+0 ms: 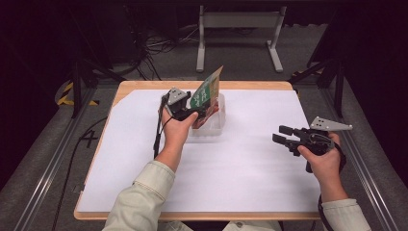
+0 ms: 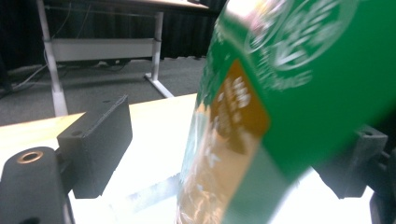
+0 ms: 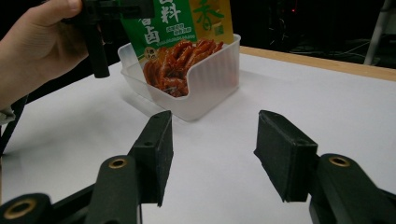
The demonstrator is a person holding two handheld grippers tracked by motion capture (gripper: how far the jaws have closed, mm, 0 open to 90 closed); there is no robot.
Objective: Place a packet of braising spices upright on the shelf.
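Left gripper (image 1: 192,111) holds packet (image 1: 206,94) in bin (image 1: 214,126), jaws apparently clamped on it. Right gripper (image 1: 284,134) hovers at right, jaws apart.

glossy green-and-orange printed plastic snack pouch (image 3: 180,42) between left jaws | translucent frosted plastic bin (image 3: 205,88), smooth, ahead of right jaws | matt white paper sheet (image 1: 250,163) beneath | light wooden tabletop edge (image 1: 207,85) | matt black jaw pads, fine-textured
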